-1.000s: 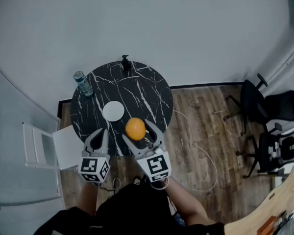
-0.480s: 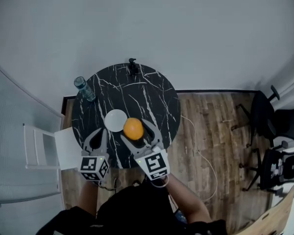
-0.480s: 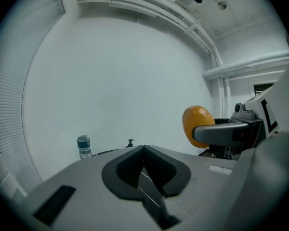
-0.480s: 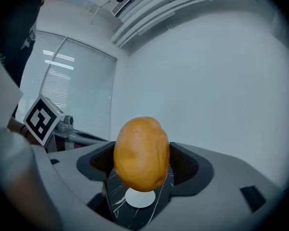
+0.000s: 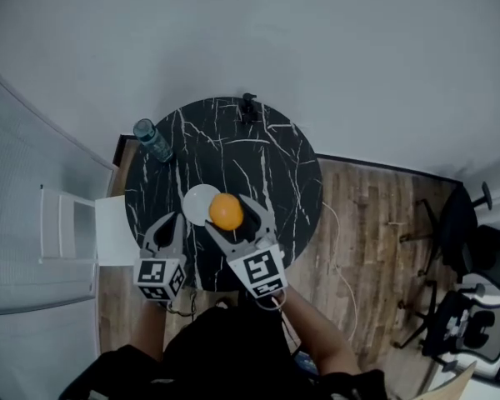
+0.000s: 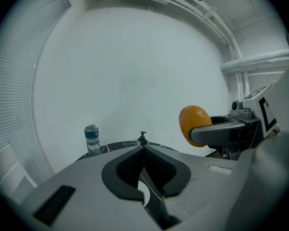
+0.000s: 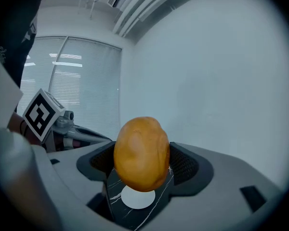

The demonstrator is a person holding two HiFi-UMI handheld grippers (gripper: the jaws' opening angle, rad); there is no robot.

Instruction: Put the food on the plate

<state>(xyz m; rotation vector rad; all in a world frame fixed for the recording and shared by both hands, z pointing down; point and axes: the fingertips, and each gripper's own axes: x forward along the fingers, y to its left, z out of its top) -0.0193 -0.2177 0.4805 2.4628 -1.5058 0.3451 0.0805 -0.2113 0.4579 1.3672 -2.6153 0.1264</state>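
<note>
My right gripper [image 5: 230, 213] is shut on an orange bread roll [image 5: 227, 211], held in the air above the near part of the round black marble table [image 5: 275, 165]. In the right gripper view the roll [image 7: 141, 153] fills the space between the jaws, with the small white plate [image 7: 137, 197] on the table below it. From the head view the plate [image 5: 197, 202] lies just left of the roll and is partly covered by it. My left gripper [image 5: 168, 229] is shut and empty, hovering at the table's near-left edge; its view shows the roll [image 6: 194, 125] off to the right.
A water bottle [image 5: 153, 141] stands at the table's far left rim and a small black object [image 5: 248, 107] at its far edge. A white chair [image 5: 75, 227] is left of the table. Office chairs [image 5: 475, 248] stand on the wood floor at the right.
The right gripper has carried the roll leftward and forward, from beside the plate to overlapping its right edge. The left gripper stays low at the near-left, still shut.
</note>
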